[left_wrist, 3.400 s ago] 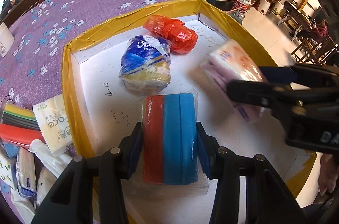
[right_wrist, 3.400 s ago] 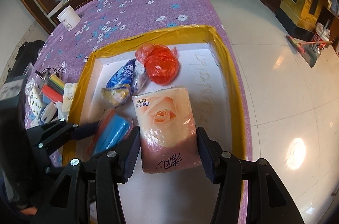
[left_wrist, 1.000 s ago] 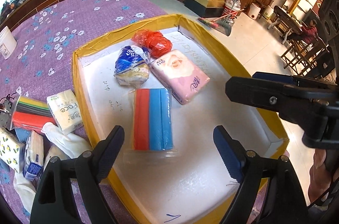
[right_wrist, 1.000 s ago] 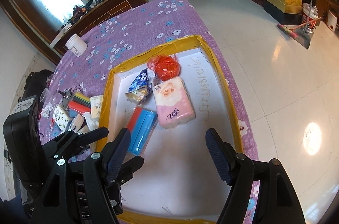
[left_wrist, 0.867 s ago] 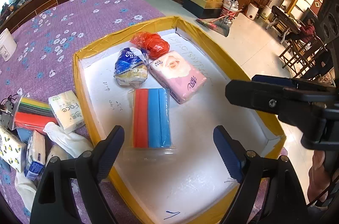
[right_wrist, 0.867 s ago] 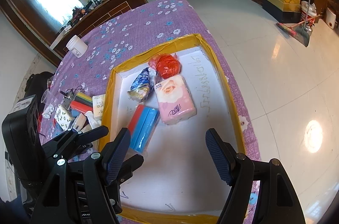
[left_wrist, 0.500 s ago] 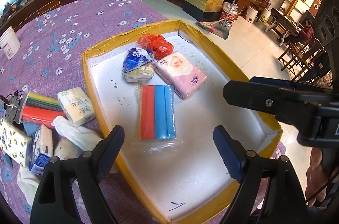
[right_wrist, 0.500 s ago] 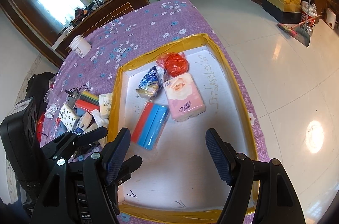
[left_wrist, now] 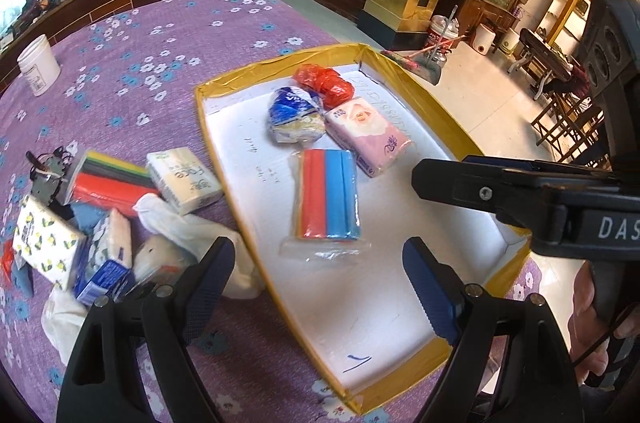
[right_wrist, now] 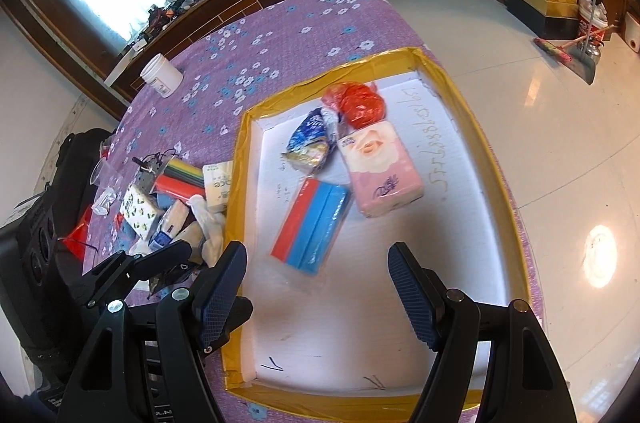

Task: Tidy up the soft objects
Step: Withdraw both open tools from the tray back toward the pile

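Observation:
A white tray with a yellow taped rim [left_wrist: 224, 163] [right_wrist: 240, 183] lies on the purple flowered cloth. Inside it sit a red and blue sponge pack [left_wrist: 328, 195] [right_wrist: 310, 223], a pink tissue pack [left_wrist: 366, 135] [right_wrist: 380, 171], a blue and yellow bag [left_wrist: 294, 117] [right_wrist: 310, 141] and a red bag [left_wrist: 324, 85] [right_wrist: 358, 103]. Left of the tray lies a pile of soft packs [left_wrist: 108, 215] [right_wrist: 176, 199]. My left gripper [left_wrist: 318, 287] hangs open above the tray's near left rim, holding nothing. My right gripper [right_wrist: 318, 291] hangs open over the tray's near half, also holding nothing.
A white tub [left_wrist: 38, 65] [right_wrist: 162, 75] stands far back on the cloth. The right gripper's body [left_wrist: 540, 199] crosses the left wrist view at the right. The table edge drops to a tiled floor [right_wrist: 560, 103] on the right, with a broom [right_wrist: 568, 53] there.
Both grippers have let go of their packs and pulled back from the tray, staying open. The left view has slid leftward, so more of the pile beside the tray shows.

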`<action>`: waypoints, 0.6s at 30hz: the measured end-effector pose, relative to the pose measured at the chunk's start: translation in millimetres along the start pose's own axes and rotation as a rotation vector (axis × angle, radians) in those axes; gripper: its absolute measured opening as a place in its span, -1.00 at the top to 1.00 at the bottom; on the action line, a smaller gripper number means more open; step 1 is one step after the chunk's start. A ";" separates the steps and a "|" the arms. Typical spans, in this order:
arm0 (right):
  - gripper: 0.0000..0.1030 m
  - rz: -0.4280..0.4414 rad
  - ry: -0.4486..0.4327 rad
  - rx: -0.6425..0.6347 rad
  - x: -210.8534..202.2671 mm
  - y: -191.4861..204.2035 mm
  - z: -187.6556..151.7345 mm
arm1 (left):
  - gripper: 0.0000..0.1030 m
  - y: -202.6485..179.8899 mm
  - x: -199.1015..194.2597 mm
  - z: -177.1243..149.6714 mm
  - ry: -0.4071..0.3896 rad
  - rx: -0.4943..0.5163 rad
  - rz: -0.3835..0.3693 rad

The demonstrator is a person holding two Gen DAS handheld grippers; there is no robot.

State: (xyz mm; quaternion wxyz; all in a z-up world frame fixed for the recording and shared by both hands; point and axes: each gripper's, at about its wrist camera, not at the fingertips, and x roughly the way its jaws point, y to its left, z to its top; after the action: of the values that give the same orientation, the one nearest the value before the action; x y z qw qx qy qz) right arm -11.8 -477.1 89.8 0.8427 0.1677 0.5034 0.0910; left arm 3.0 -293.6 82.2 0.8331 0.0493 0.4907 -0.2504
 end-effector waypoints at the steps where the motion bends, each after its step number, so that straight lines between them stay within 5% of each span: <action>1: -0.51 0.002 0.002 -0.003 1.1 1.3 -0.3 | -0.65 1.9 -1.6 -1.3 -0.003 -0.003 0.001; 18: -0.50 0.051 0.045 -0.053 24.7 43.3 -6.4 | -0.65 45.4 -32.5 -32.3 -0.036 -0.102 0.043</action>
State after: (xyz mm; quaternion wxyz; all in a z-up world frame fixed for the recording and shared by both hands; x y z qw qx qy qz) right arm -5.1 -427.7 83.0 0.8327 0.1562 0.5153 0.1295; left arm -14.2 -231.6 85.6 0.8484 0.0129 0.4866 -0.2079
